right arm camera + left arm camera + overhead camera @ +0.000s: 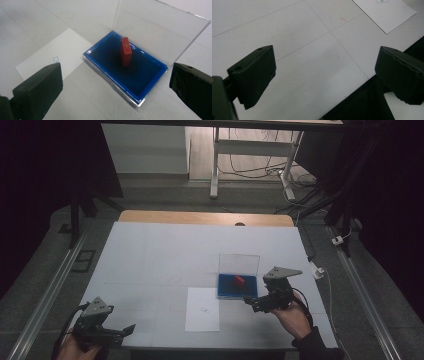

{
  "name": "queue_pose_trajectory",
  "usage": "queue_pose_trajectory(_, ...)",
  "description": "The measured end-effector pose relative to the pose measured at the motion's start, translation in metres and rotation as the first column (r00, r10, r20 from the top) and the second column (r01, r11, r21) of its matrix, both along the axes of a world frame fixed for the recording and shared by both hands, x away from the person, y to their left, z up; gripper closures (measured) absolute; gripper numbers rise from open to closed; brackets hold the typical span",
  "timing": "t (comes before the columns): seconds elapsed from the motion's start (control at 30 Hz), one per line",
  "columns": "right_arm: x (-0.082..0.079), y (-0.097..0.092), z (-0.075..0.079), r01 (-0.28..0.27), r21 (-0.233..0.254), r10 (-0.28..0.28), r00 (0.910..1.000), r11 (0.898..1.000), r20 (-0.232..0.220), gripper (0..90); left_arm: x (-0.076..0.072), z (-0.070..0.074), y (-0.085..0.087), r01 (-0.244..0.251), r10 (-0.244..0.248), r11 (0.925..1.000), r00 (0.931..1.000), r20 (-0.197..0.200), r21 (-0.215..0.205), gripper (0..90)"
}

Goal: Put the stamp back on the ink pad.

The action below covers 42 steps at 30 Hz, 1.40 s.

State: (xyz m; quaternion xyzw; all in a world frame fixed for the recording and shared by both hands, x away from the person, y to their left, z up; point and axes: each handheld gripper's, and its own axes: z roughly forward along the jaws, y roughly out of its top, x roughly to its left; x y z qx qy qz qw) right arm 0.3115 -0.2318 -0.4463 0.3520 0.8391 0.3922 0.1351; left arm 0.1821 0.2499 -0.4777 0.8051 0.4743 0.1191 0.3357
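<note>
A small red block (126,51) stands upright on the blue pad of a shallow case (147,79) whose clear lid (155,27) is raised behind it. In the high view the case (226,291) lies right of centre with the red block (238,280) on it. My right gripper (256,304) hovers just in front of the case, open, its jaws wide apart and holding nothing (120,86). My left gripper (125,330) is at the table's front left edge, open and empty (324,75). A white paper sheet (202,309) with a small printed box lies left of the case.
The white table top (160,255) has faint grid lines and a wooden strip (200,217) along its far edge. Dark floor, rails and a desk frame (250,150) with cables surround it. The table's front edge (352,93) runs under the left gripper's jaws.
</note>
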Motion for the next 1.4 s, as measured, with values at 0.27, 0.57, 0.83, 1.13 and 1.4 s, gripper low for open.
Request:
queue_pose_trajectory(0.27,-0.013,-0.011,0.001,0.003,-0.006,-0.003,1.0000,1.000,-0.002,0.0,0.000,0.000,0.000,0.001,-0.001,1.0000,1.0000,0.001,-0.001,4.2)
queue_pose_trajectory(0.57,-0.031,-0.032,0.002,0.041,-0.008,-0.041,0.9991,0.999,-0.006,0.0,0.000,0.000,0.001,0.000,0.000,1.0000,1.0000,-0.001,-0.003,4.2)
queue_pose_trajectory(0.83,-0.044,-0.056,0.000,0.097,-0.006,-0.097,0.9951,0.995,-0.018,0.0,0.000,0.000,0.001,-0.004,0.004,1.0000,1.0000,-0.003,-0.007,4.2)
queue_pose_trajectory(1.13,-0.057,-0.078,-0.004,0.152,-0.019,-0.152,0.9879,0.988,-0.030,0.0,0.000,0.000,0.001,-0.005,0.005,0.9999,1.0000,-0.004,-0.011,4.2)
queue_pose_trajectory(1.4,-0.068,-0.088,-0.010,0.175,-0.046,-0.177,0.9830,0.983,-0.048,0.0,0.000,0.000,0.001,-0.007,0.007,0.9999,1.0000,-0.006,-0.012,4.2)
